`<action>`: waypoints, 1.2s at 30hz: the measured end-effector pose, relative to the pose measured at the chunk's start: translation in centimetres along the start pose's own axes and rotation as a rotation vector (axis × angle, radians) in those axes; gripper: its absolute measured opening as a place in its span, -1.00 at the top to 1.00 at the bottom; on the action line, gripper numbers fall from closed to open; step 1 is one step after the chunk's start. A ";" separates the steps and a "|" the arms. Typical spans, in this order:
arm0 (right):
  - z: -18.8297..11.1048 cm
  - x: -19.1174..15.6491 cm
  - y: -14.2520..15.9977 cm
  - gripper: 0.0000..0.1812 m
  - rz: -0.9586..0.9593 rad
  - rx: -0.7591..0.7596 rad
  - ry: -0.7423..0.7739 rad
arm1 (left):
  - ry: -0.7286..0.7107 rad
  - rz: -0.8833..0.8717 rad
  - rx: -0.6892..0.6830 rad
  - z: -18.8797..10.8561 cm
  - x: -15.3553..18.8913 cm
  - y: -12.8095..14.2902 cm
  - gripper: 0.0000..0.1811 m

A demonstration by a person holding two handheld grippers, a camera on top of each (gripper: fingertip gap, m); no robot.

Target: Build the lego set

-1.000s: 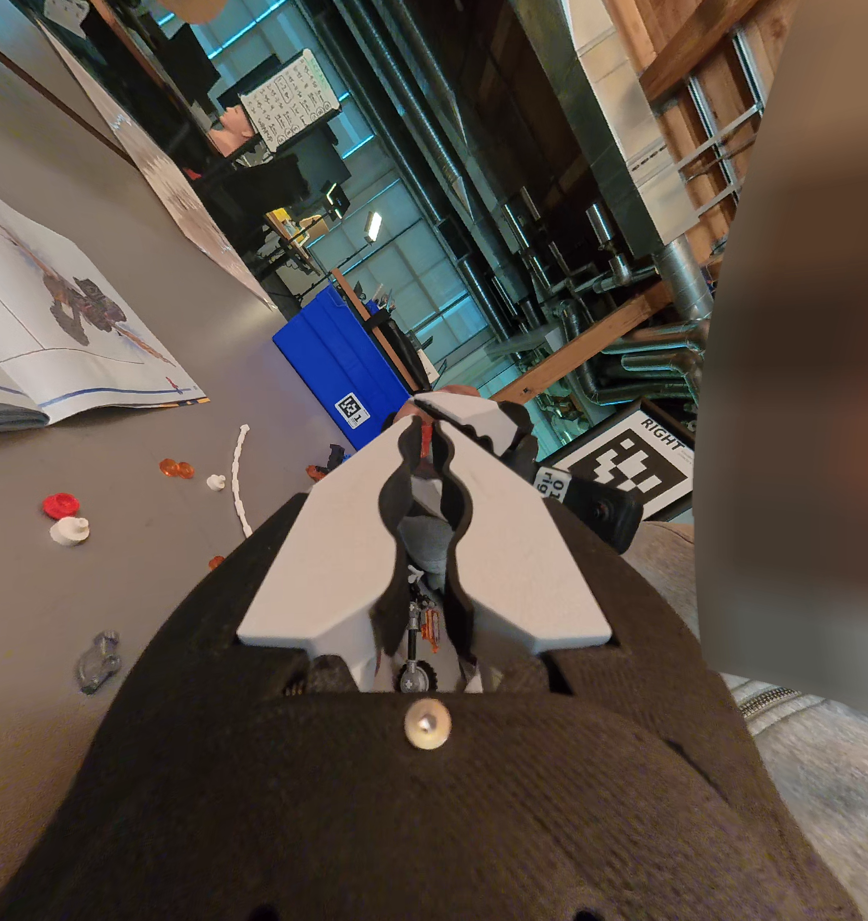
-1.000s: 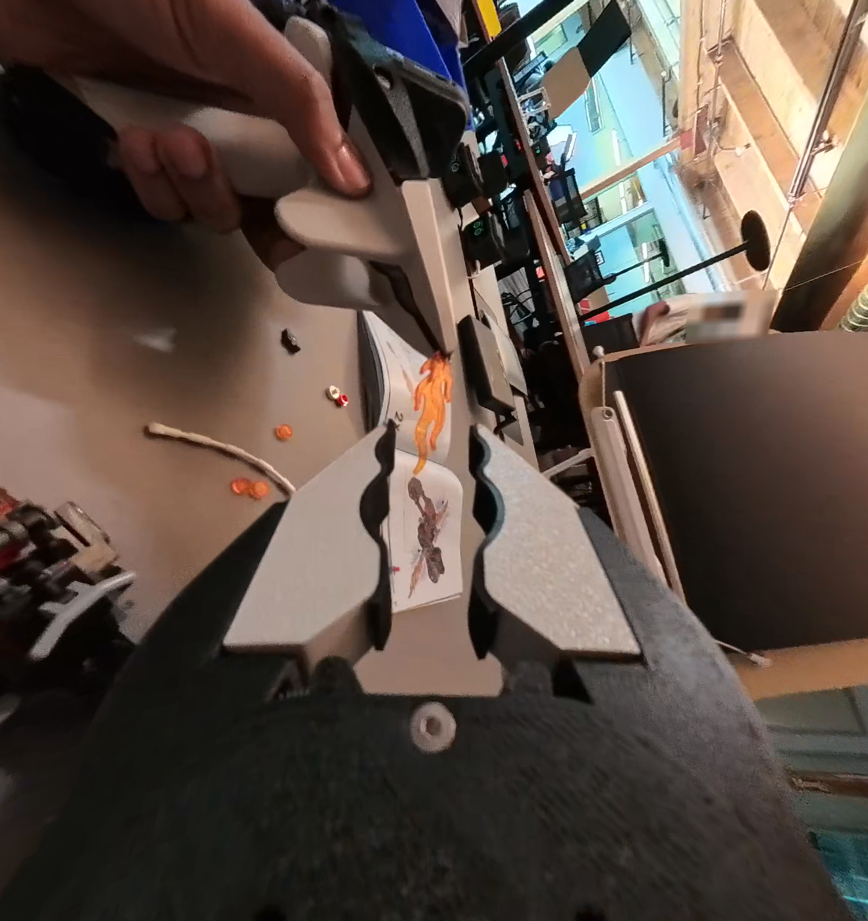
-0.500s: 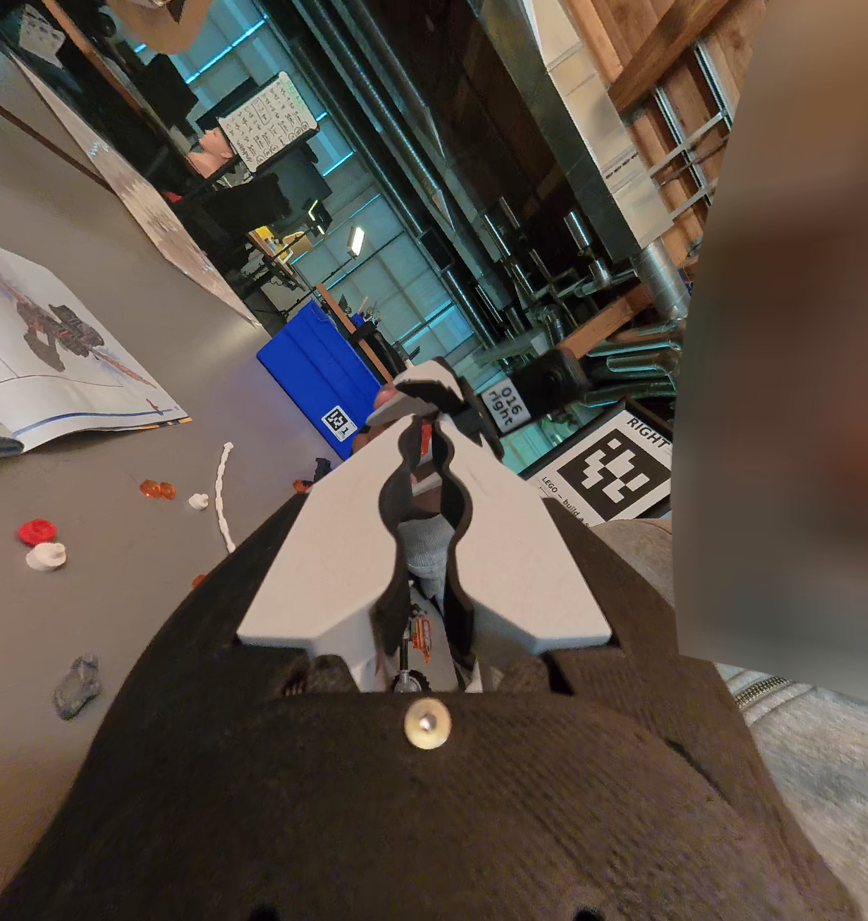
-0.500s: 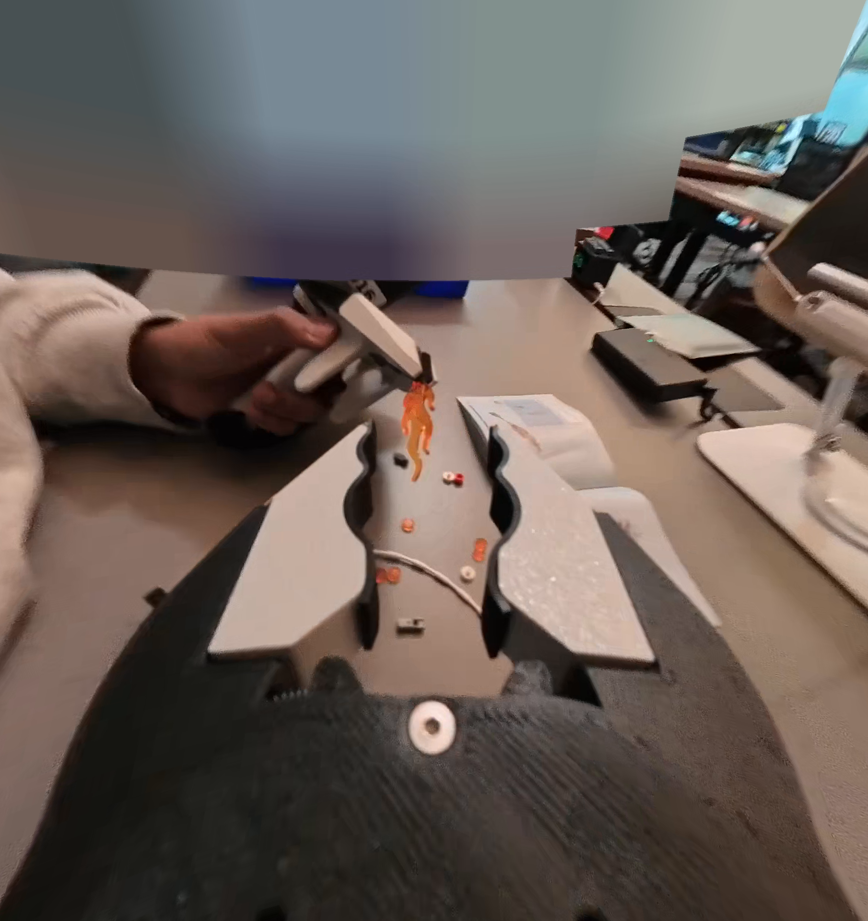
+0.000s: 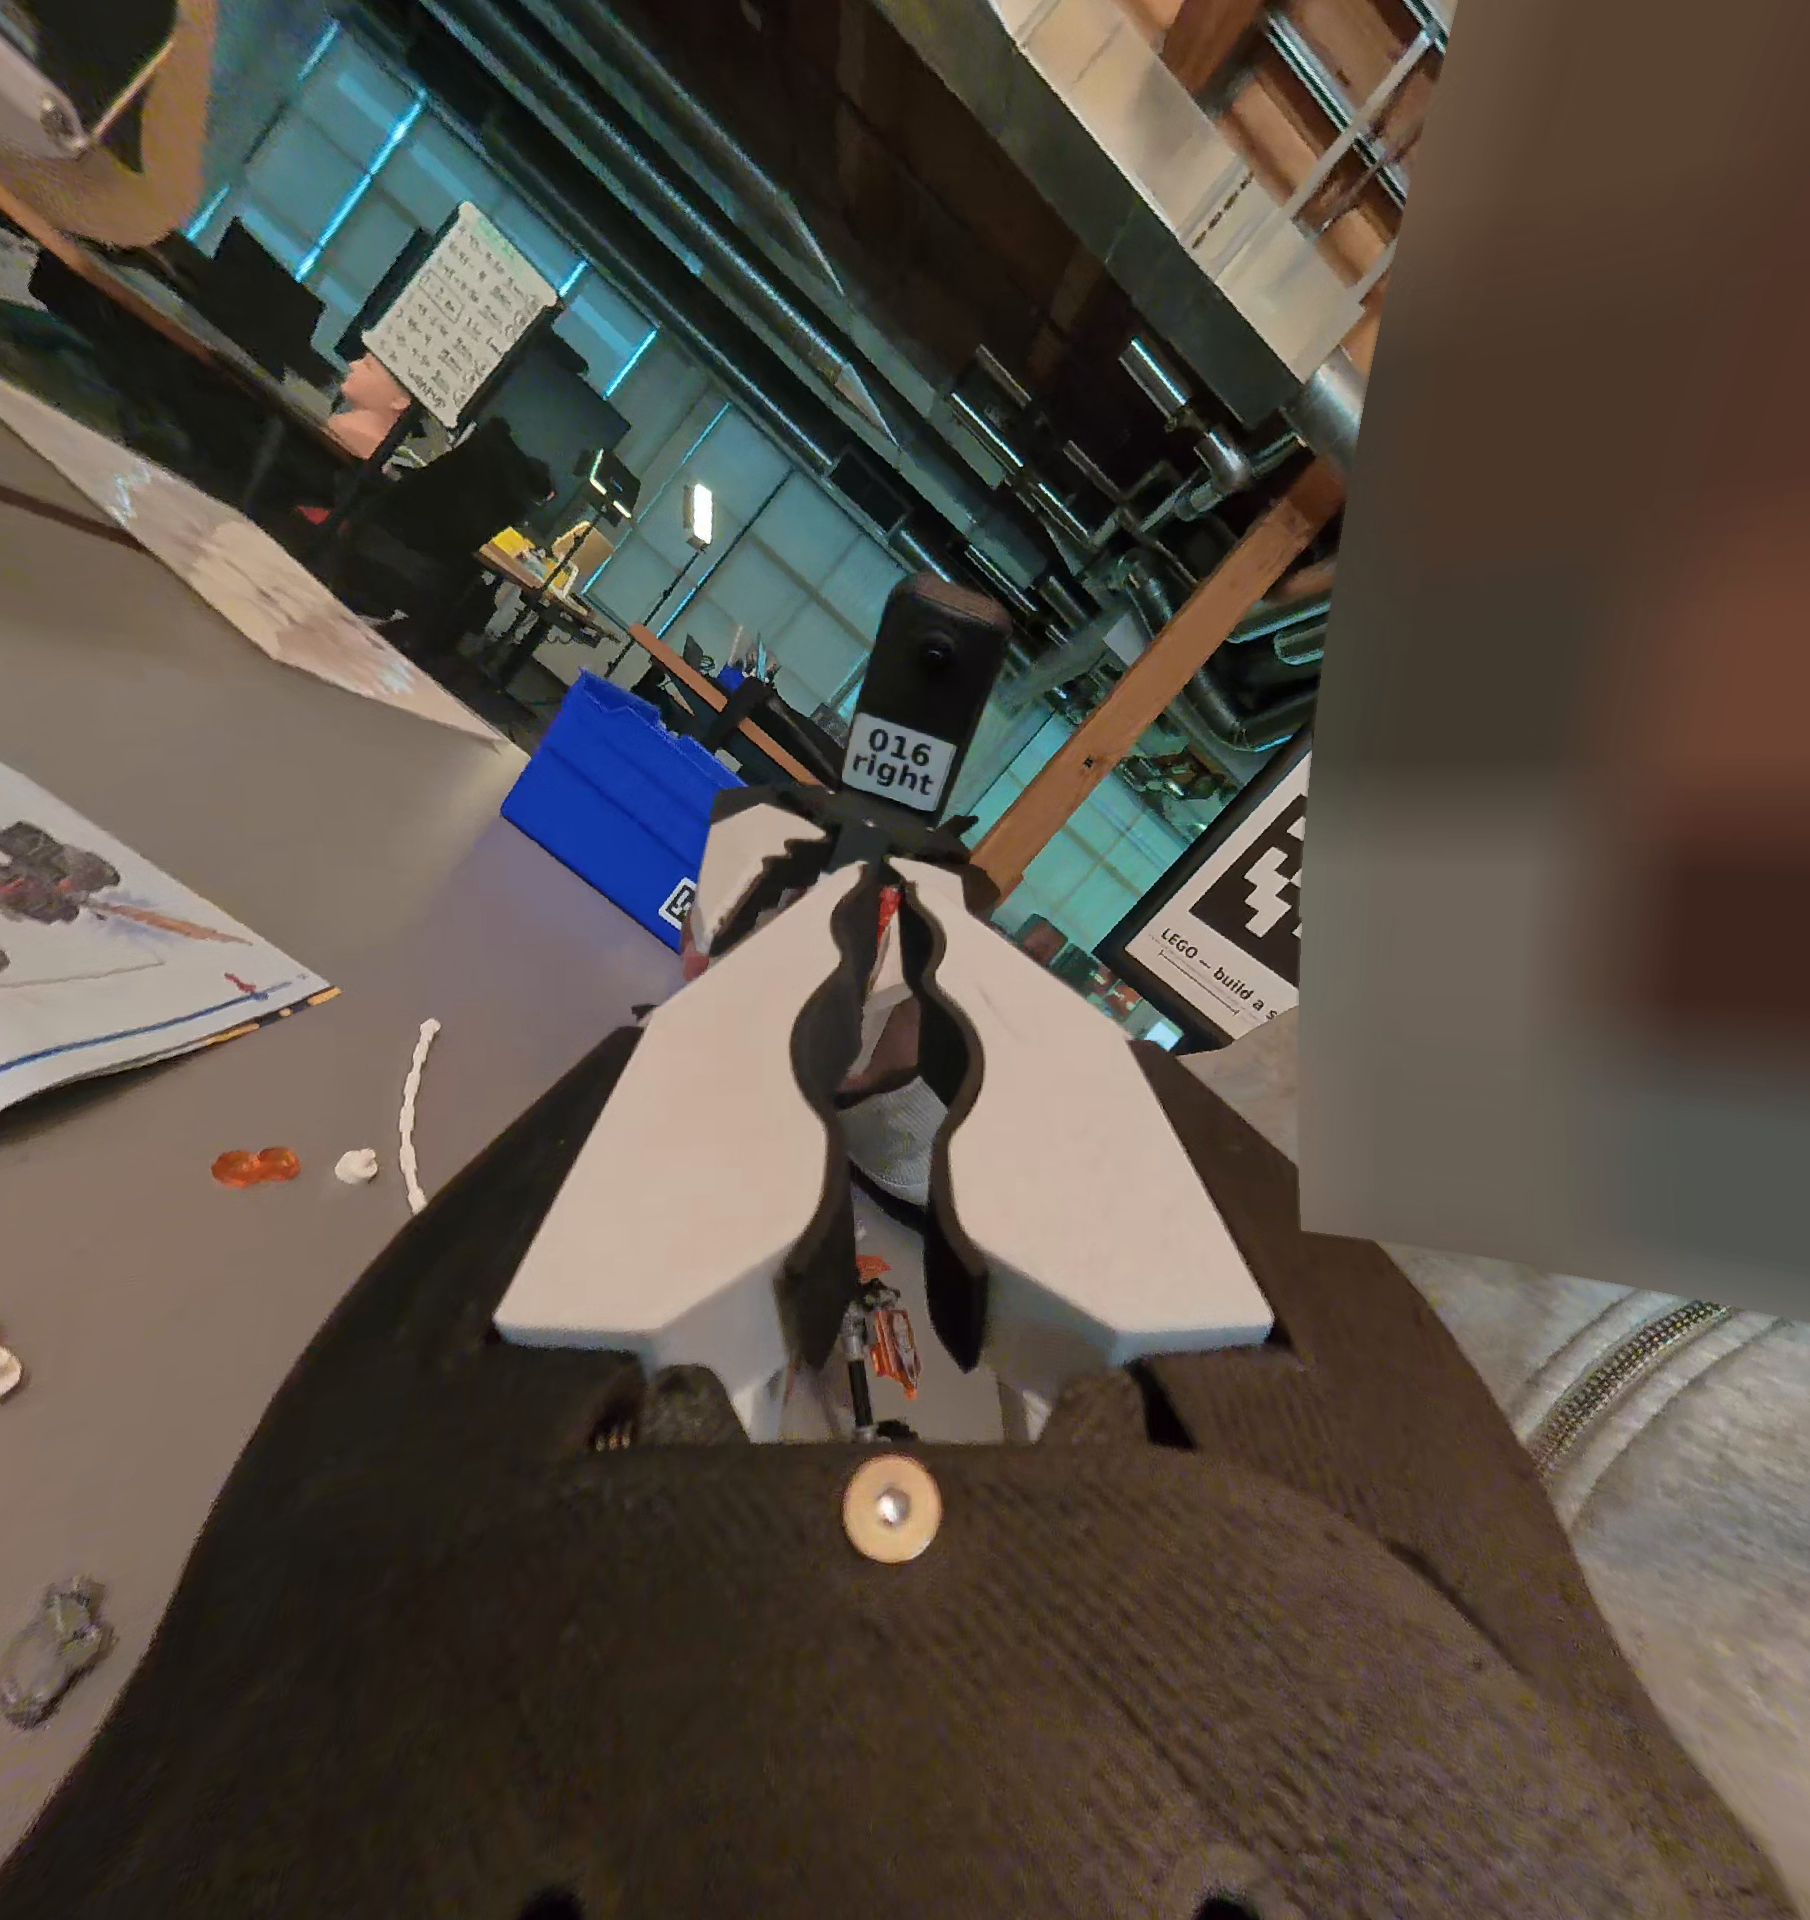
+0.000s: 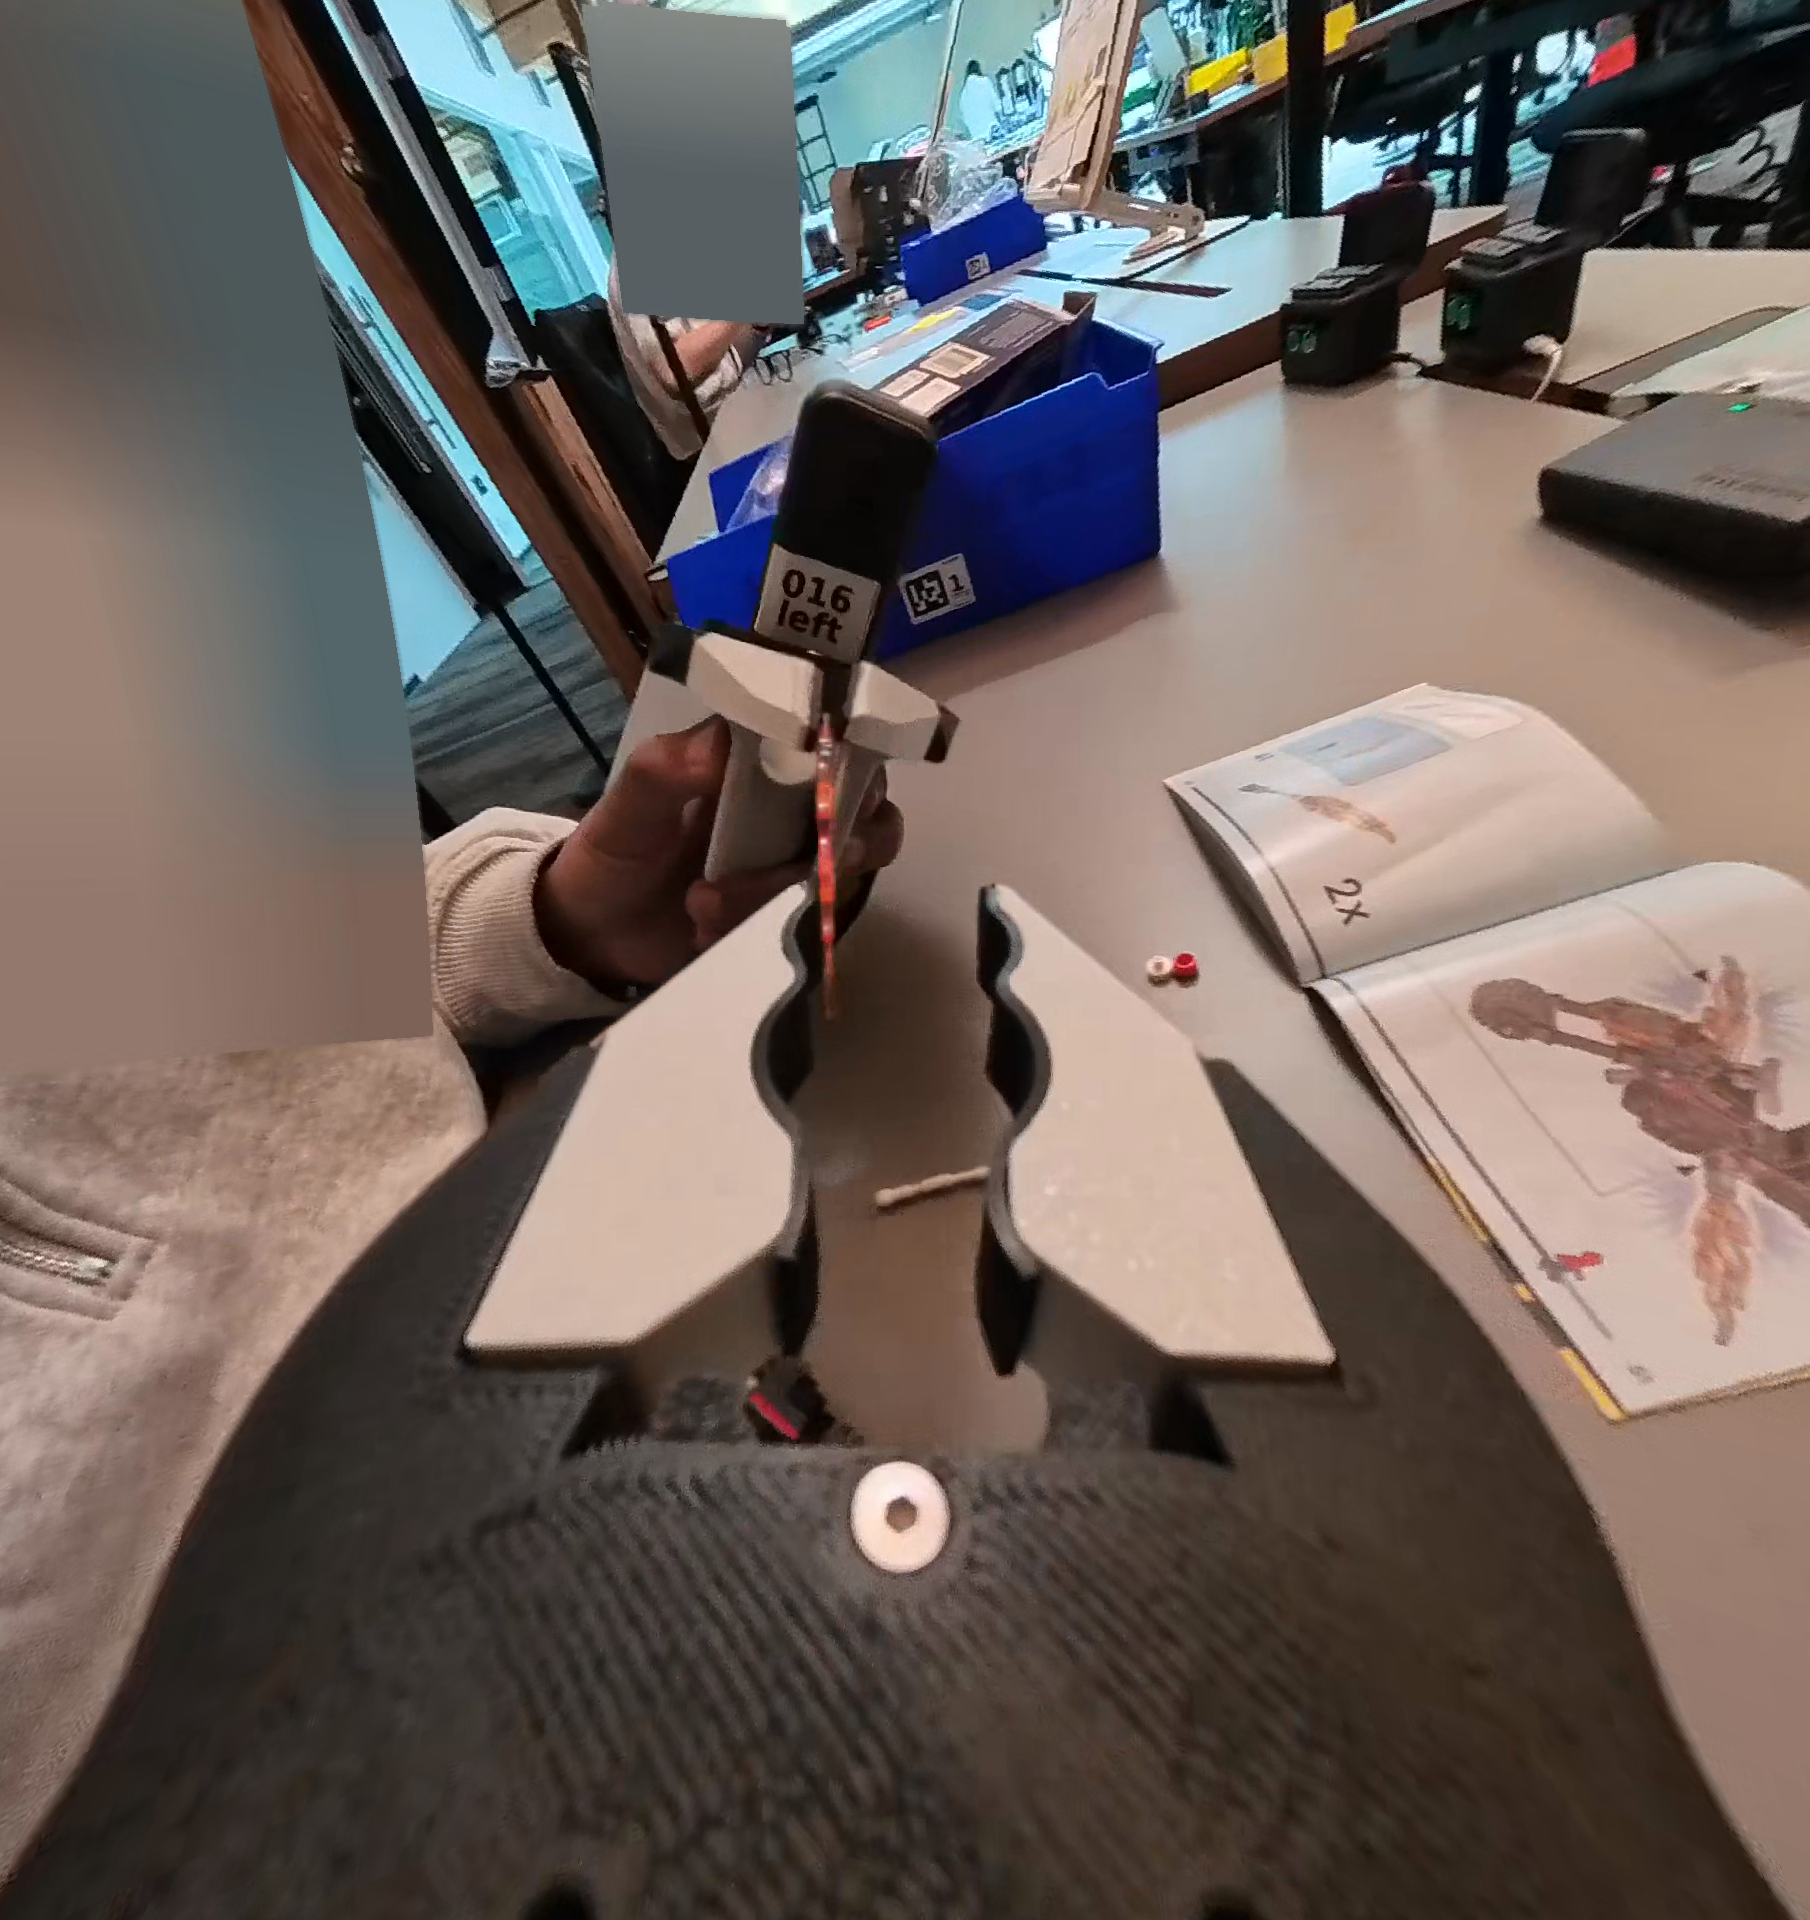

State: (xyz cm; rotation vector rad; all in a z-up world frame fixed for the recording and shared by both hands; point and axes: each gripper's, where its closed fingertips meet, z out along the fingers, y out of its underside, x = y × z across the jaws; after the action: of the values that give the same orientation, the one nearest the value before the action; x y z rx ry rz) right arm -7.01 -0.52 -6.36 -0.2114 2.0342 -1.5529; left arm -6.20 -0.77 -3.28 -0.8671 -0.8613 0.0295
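Right wrist view: left gripper (image 6: 826, 717) pinches flame piece (image 6: 828, 831), hanging lengthwise downward.

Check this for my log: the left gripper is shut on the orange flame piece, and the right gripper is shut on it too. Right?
Not quite. The left gripper is shut on the flame piece, but the right gripper is open, its fingers either side of the piece's lower end. The right wrist view shows it.

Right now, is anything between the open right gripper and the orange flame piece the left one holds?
Nothing visible: the flame piece hangs from the shut left gripper, its lower end already reaching the right gripper, near its left finger.
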 end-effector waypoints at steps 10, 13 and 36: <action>0.1 -1.3 -0.8 0.85 0.125 0.067 -0.127 | 0.010 0.039 -0.001 0.3 0.5 0.1 0.99; 0.0 -1.4 -1.0 0.91 0.112 0.084 -0.124 | 0.003 0.046 -0.021 0.6 0.5 0.4 0.99; -1.2 -1.7 -2.2 1.00 0.042 0.142 -0.125 | -0.022 0.062 -0.044 0.7 0.2 0.8 1.00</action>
State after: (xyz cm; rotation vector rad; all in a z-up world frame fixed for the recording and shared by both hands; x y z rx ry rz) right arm -6.67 0.55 -3.51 -0.2045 1.8140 -1.6096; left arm -6.28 0.32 -3.49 -0.9359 -0.8579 0.0744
